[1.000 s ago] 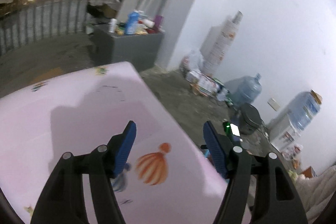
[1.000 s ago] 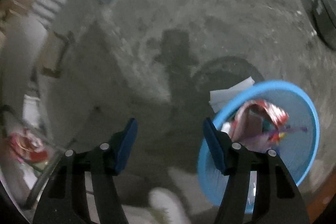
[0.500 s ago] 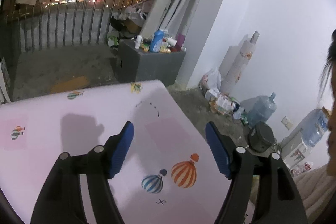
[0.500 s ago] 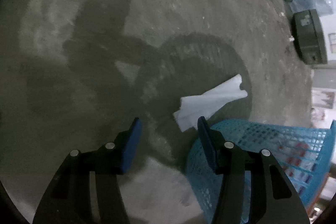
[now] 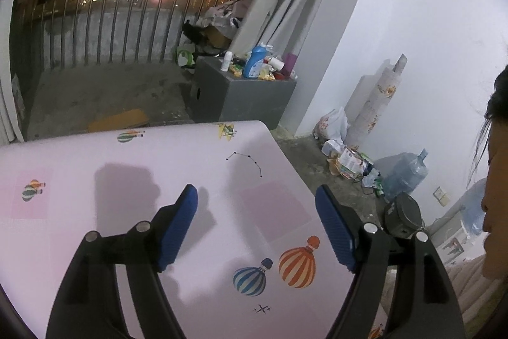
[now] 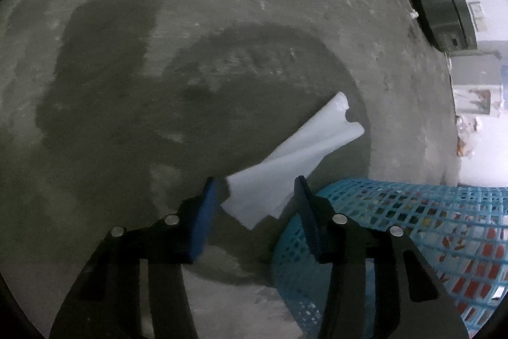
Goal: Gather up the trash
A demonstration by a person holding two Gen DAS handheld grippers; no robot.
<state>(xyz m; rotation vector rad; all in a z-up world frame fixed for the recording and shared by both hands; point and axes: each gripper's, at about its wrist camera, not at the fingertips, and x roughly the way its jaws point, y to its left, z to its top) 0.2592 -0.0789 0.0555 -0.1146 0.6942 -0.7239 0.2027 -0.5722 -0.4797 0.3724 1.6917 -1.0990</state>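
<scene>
In the right wrist view a white sheet of paper [image 6: 285,167] lies on the grey concrete floor, just left of a blue mesh basket [image 6: 412,231] that holds colourful wrappers. My right gripper [image 6: 257,193] is open, low over the floor, with the near end of the paper between its blue fingertips; I cannot tell if they touch it. My left gripper [image 5: 257,202] is open and empty above a pink table [image 5: 95,180] printed with balloons.
A black appliance [image 6: 441,11] sits on the floor at the far right. Past the table stand a grey box with bottles [image 5: 247,84], a railing [image 5: 111,18], water jugs [image 5: 406,173] and bags along the white wall. A person's face [image 5: 495,212] is at the right edge.
My right gripper has swung down from above the basket to the floor and closed in on the white paper. My left gripper has tilted up, showing more of the table and the railing.
</scene>
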